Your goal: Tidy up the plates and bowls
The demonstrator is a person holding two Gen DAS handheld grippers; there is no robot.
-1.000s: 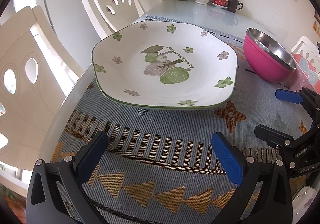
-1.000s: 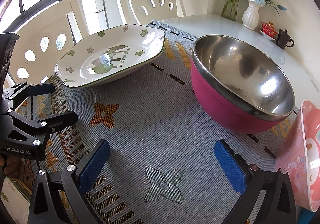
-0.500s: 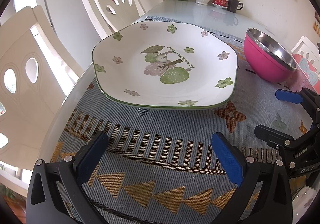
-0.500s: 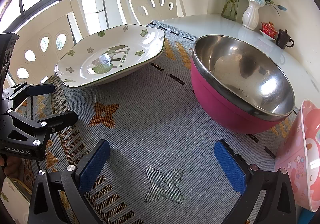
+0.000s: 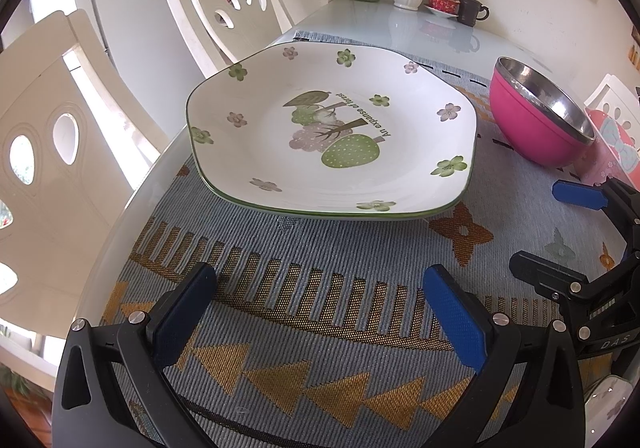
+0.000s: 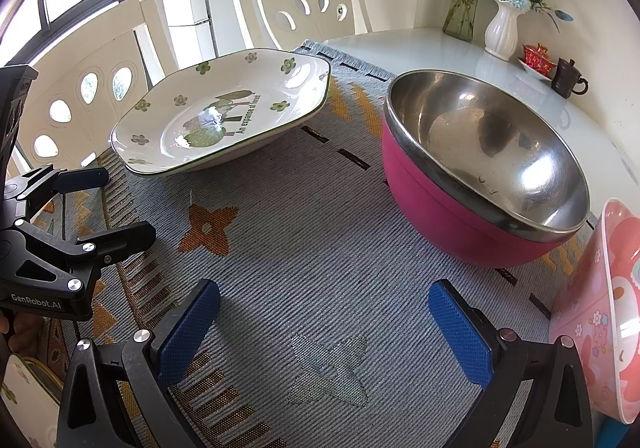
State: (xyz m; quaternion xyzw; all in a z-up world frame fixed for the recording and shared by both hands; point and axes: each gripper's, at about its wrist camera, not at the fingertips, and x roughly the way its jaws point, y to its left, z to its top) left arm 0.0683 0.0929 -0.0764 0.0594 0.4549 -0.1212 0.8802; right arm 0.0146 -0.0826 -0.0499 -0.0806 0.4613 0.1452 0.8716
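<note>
My left gripper [image 5: 320, 312] wide, empty, facing floral plate [image 5: 332, 132] on woven mat [image 5: 360, 280]. My right gripper [image 6: 324, 328] wide, empty; pink steel-lined bowl [image 6: 484, 164] ahead right, apart from plate.

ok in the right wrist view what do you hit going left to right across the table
left tool → white floral plate → pink steel-lined bowl → pink cartoon dish at the right edge, all on the woven mat
</note>
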